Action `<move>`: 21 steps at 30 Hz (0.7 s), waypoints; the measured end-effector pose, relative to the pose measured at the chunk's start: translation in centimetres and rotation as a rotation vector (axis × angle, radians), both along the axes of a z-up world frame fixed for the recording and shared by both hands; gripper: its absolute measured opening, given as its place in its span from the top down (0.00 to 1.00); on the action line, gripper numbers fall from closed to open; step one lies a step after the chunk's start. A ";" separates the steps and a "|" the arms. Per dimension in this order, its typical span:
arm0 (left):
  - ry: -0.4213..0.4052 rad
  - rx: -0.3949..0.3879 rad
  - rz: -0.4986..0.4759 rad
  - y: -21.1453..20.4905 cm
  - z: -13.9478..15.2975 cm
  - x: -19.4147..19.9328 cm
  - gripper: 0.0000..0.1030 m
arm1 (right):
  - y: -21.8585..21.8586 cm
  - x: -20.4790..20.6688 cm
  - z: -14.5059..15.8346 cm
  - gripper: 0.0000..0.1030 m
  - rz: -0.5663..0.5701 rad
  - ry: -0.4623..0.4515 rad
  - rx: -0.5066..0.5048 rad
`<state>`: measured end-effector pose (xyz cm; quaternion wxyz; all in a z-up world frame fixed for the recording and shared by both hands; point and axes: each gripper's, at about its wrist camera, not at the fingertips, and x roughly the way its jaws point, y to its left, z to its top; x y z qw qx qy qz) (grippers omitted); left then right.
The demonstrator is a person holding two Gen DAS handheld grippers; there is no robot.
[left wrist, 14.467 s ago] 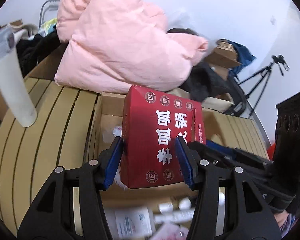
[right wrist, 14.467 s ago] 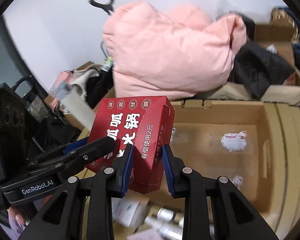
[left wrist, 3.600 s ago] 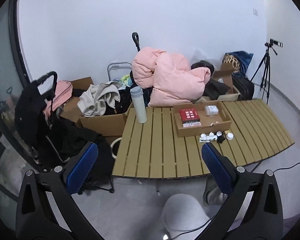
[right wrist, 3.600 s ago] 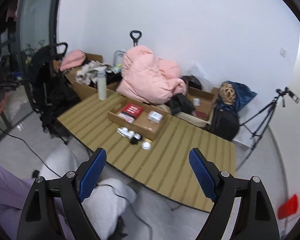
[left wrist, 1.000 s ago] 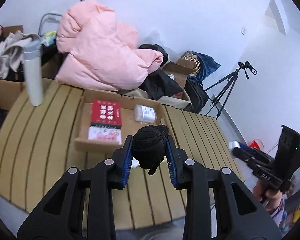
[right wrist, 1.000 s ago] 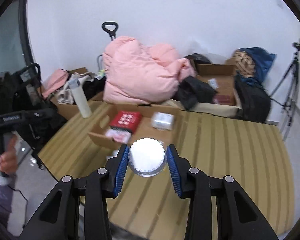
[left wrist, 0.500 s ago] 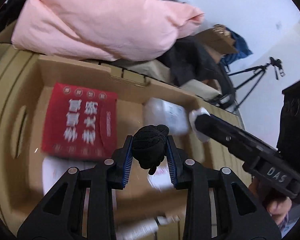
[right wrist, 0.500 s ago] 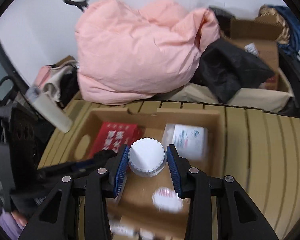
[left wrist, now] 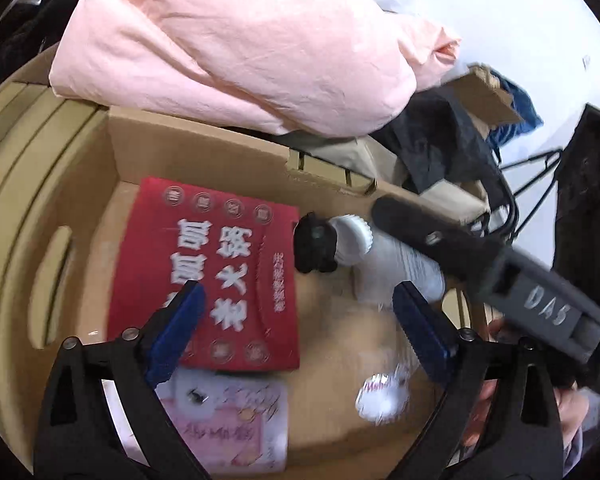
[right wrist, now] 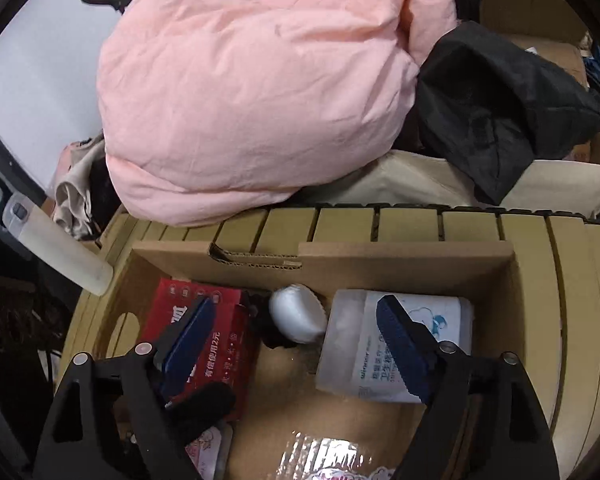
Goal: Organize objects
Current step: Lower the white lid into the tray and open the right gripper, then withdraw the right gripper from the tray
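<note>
The black ball (left wrist: 315, 249) and white jar (right wrist: 299, 313) lie touching in the box (right wrist: 404, 256), ahead of both grippers, between the red carton (left wrist: 220, 272) and tissue pack (right wrist: 396, 344). The left gripper (left wrist: 300, 334) and right gripper (right wrist: 296, 344) are spread wide, holding nothing. Those two look stowed; whatever remains outside is unseen.
</note>
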<state>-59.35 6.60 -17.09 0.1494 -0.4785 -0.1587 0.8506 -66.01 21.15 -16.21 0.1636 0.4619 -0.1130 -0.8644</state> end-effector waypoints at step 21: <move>0.338 -0.280 0.075 -14.3 25.9 22.6 0.00 | 7.8 24.9 22.0 0.16 0.040 0.156 0.331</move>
